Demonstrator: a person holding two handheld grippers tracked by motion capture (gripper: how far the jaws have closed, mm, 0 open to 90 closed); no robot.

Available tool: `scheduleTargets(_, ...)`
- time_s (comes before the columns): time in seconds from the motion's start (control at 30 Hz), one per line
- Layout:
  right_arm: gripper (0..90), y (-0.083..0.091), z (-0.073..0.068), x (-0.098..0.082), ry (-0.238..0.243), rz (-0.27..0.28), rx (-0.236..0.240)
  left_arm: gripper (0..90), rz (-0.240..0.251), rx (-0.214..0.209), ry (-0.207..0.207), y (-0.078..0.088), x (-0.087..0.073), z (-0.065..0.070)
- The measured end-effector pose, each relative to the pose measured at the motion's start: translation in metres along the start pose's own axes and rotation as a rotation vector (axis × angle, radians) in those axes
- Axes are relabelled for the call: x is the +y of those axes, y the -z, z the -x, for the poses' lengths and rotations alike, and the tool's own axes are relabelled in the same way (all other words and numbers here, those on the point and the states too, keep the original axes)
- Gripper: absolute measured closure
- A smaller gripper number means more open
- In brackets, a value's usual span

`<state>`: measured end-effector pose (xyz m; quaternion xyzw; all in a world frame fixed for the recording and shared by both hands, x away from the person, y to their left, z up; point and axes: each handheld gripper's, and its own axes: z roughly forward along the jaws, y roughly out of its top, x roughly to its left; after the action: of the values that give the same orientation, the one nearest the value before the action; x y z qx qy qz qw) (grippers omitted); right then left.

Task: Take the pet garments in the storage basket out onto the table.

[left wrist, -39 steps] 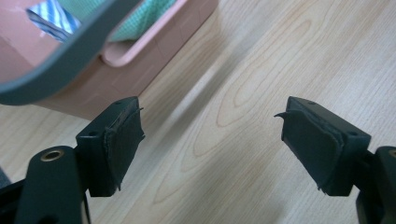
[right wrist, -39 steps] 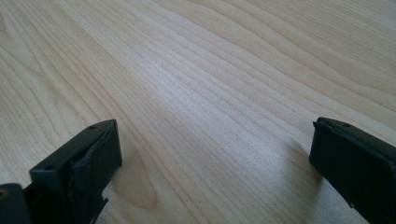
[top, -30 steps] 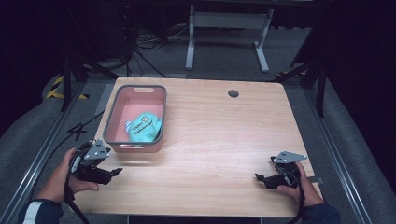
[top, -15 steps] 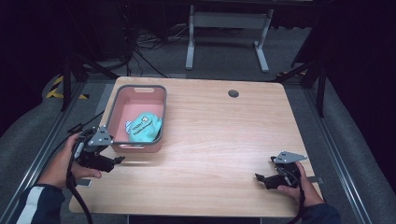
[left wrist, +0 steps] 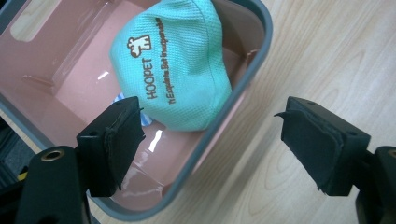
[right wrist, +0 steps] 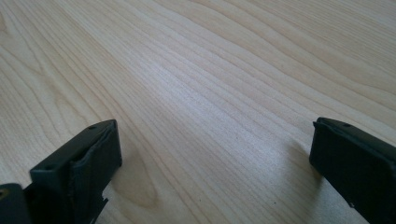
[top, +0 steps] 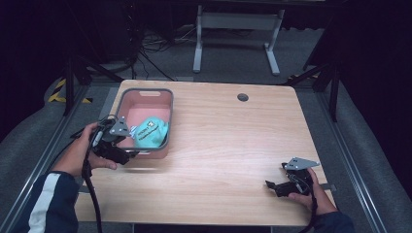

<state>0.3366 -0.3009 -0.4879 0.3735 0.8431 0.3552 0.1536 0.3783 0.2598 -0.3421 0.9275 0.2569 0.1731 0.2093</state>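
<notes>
**Reach for the cloth in the bin, nothing lifted yet**

Over the near corner of the pink bin point(top: 167, 116) my left gripper point(top: 122, 151) hung with its jaws spread wide, nothing between them. From the left gripper view, 1 jaw sat over the inside of the bin point(left wrist: 56, 88) and the other over the bare table point(left wrist: 327, 56), so the grey rim ran between them. The mint-green cloth point(left wrist: 175, 65) lay bunched inside the bin, against the wall nearest the table's middle; in the high view the cloth point(top: 151, 132) sat in the near half of the bin, just beyond the gripper.

My right gripper point(top: 282, 186) rested low at the near right of the table point(top: 233, 145), well apart from the bin. Its jaws stood wide too, with only wood grain point(right wrist: 205, 93) beneath them.

As I judged it, the job had barely started: the cloth was untouched and in the bin, neither gripper held anything, and the left one was only lined up for a grab. Left to do, by my reading: bring the left jaws off the rim and onto the cloth, close, and lift it out. The right gripper had no part in it yet.

Brown print on the cloth read "HOOPET" beside a small cream logo point(left wrist: 138, 45). A second line of smaller writing ran alongside, too fine for me to read with any confidence.
</notes>
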Motion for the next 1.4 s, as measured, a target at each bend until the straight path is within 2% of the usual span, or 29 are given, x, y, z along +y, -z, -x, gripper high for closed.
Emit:
scheduleTargets(0.07, 2.4, 0.000, 0.000, 0.000, 0.000, 0.000, 0.000, 20.7, -0.007, -0.009, 0.002, -0.005, 0.003, -0.006)
scheduleTargets(0.2, 2.4, 0.000, 0.000, 0.000, 0.000, 0.000, 0.000, 20.8, -0.054, -0.024, 0.014, -0.014, 0.012, -0.018)
scheduleTargets(0.27, 2.4, 0.000, 0.000, 0.000, 0.000, 0.000, 0.000, 22.2, -0.073, -0.012, 0.010, -0.018, 0.018, -0.024)
scheduleTargets(0.33, 2.4, 0.000, 0.000, 0.000, 0.000, 0.000, 0.000, 22.1, -0.076, -0.023, 0.009, -0.021, 0.021, -0.027)
scheduleTargets(0.43, 2.4, 0.000, 0.000, 0.000, 0.000, 0.000, 0.000, 22.0, -0.117, -0.045, 0.000, -0.032, 0.032, -0.036)
scheduleTargets(0.53, 2.4, 0.000, 0.000, 0.000, 0.000, 0.000, 0.000, 22.0, -0.131, -0.061, 0.002, -0.039, 0.036, -0.040)
scheduleTargets(0.57, 2.4, 0.000, 0.000, 0.000, 0.001, 0.000, 0.001, 22.1, -0.138, -0.066, 0.000, -0.043, 0.038, -0.042)
scheduleTargets(0.6, 2.4, 0.000, 0.000, 0.000, 0.003, 0.000, 0.002, 22.0, -0.166, -0.071, -0.003, -0.052, 0.043, -0.046)
scheduleTargets(0.63, 2.4, 0.000, 0.000, 0.000, 0.004, 0.000, 0.002, 22.0, -0.165, -0.078, 0.005, -0.056, 0.044, -0.047)
scheduleTargets(0.7, 2.4, 0.000, 0.000, 0.000, 0.004, 0.000, 0.002, 22.0, -0.193, -0.090, 0.004, -0.067, 0.048, -0.051)
scheduleTargets(0.73, 2.4, 0.000, 0.000, 0.000, 0.004, 0.000, 0.002, 22.0, -0.193, -0.090, 0.004, -0.067, 0.048, -0.051)
scheduleTargets(0.8, 2.4, 0.000, 0.000, 0.000, 0.004, 0.000, 0.002, 20.8, -0.229, -0.091, 0.016, -0.080, 0.052, -0.056)
scheduleTargets(0.9, 2.4, 0.000, 0.000, 0.000, 0.004, -0.001, 0.002, 20.6, -0.251, -0.098, 0.023, -0.090, 0.055, -0.059)
scheduleTargets(1.0, 2.4, 0.000, 0.000, 0.000, 0.003, 0.000, 0.002, 21.2, -0.306, -0.082, 0.024, -0.103, 0.056, -0.063)
scheduleTargets(1.07, 2.4, 0.000, 0.000, 0.000, 0.004, 0.000, 0.002, 21.2, -0.321, -0.106, 0.026, -0.110, 0.055, -0.064)
scheduleTargets(1.17, 2.4, 0.000, 0.000, 0.000, 0.004, -0.001, 0.002, 21.3, -0.333, -0.109, 0.033, -0.121, 0.054, -0.067)
scheduleTargets(1.2, 2.4, 0.000, 0.000, 0.000, 0.004, -0.001, 0.002, 21.2, -0.361, -0.117, 0.037, -0.125, 0.054, -0.068)
scheduleTargets(1.23, 2.4, 0.000, 0.000, 0.000, 0.004, -0.001, 0.002, 21.3, -0.380, -0.104, 0.040, -0.131, 0.054, -0.069)
scheduleTargets(1.27, 2.4, 0.000, 0.000, 0.000, 0.004, -0.001, 0.002, 21.2, -0.380, -0.104, 0.040, -0.131, 0.054, -0.069)
scheduleTargets(1.3, 2.4, 0.000, 0.000, 0.000, 0.004, -0.001, 0.001, 21.2, -0.417, -0.102, 0.042, -0.136, 0.053, -0.069)
scheduleTargets(1.4, 2.1, 0.000, 0.000, 0.000, 0.002, 0.001, 0.001, 16.9, -0.447, -0.116, 0.083, -0.148, 0.049, -0.073)
